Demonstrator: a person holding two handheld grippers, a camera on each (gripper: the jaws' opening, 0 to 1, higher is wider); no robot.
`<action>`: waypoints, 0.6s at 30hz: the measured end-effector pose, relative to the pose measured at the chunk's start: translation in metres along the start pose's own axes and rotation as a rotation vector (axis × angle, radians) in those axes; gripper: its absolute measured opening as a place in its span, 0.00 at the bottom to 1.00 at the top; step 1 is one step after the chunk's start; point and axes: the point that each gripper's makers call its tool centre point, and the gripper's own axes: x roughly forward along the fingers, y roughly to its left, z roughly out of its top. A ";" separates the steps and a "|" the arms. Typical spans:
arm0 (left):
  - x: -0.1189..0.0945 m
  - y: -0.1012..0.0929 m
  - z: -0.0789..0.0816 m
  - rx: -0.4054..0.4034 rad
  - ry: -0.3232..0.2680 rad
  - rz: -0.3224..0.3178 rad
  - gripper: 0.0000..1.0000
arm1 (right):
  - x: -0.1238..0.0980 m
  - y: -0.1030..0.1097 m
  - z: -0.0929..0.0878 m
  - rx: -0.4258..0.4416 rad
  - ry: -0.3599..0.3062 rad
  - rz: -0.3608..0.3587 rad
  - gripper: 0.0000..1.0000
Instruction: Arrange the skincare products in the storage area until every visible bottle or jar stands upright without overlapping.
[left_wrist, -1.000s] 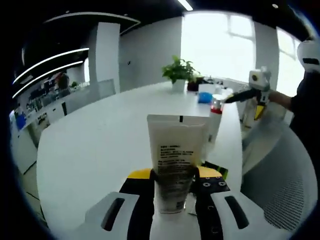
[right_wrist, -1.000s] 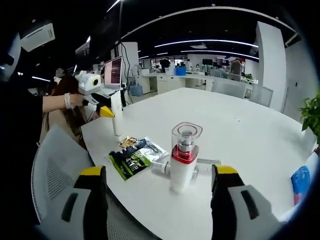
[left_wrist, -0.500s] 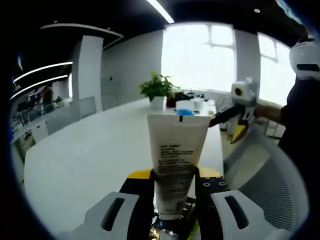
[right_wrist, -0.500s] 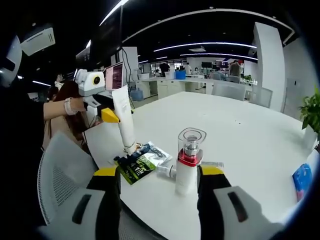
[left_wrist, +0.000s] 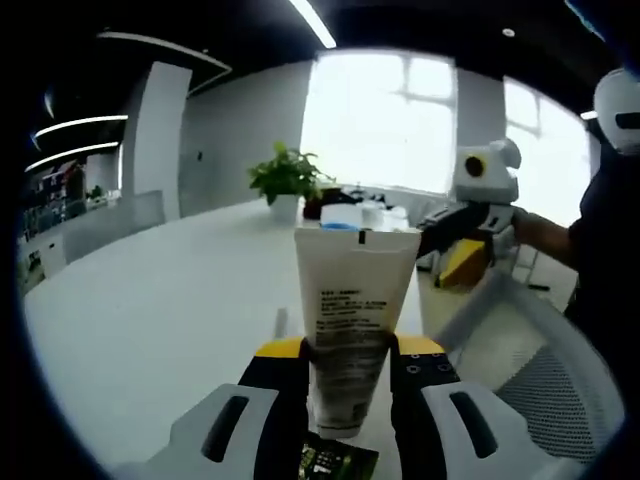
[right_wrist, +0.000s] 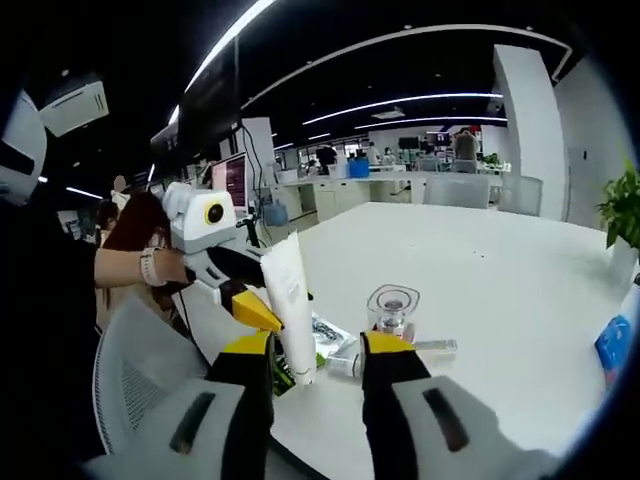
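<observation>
White tube (left_wrist: 350, 330) clamped in left claw (left_wrist: 350, 385), upright

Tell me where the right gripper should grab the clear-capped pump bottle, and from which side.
Grip the pump bottle on its white body below the clear cap, coming in level from the near table edge. It stands upright, so the sides suit jaws; the cap might slip off. The right gripper is already lined up.

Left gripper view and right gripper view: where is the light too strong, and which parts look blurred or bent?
Left gripper view: the window is washed out to white behind the sharp white tube; the plant looks soft. Right gripper view: dim room, ceiling light strips curve from fisheye distortion; the clear-capped bottle is slightly blurred.
</observation>
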 end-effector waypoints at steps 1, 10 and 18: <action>0.003 -0.001 -0.001 0.000 0.002 0.003 0.27 | 0.002 0.001 0.001 0.004 -0.001 0.002 0.31; 0.021 -0.005 -0.004 -0.001 0.008 0.025 0.28 | 0.018 0.007 0.006 0.032 -0.019 0.016 0.20; 0.027 -0.004 -0.012 -0.028 -0.007 0.048 0.28 | 0.024 0.005 0.010 0.023 -0.030 0.018 0.08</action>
